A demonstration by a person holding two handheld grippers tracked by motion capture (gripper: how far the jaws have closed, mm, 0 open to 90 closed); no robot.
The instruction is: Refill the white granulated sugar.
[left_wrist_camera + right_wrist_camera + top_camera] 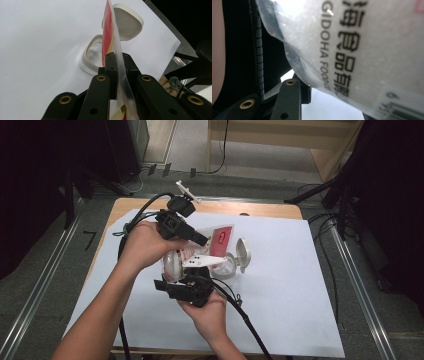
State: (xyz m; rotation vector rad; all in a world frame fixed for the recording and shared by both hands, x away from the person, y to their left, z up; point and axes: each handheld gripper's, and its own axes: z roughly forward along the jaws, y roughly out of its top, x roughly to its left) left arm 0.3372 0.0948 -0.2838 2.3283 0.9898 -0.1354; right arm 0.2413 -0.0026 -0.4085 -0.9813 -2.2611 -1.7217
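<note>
Holding a bag (200, 255) above the open jar (227, 266): left hand-held gripper (117, 65) clamps its top, right hand-held gripper's (186, 287) grip I cannot tell; tipping toward 3 o'clock probably follows.

Right sheet (290, 285): clear — open passage.
Centre: open jar (227, 266), raised lid (243, 254) — blocked beside pouch (200, 251).

One plastic pouch (200, 251), one open-lidded container (231, 264), one white sheet (290, 285), two tools.
</note>
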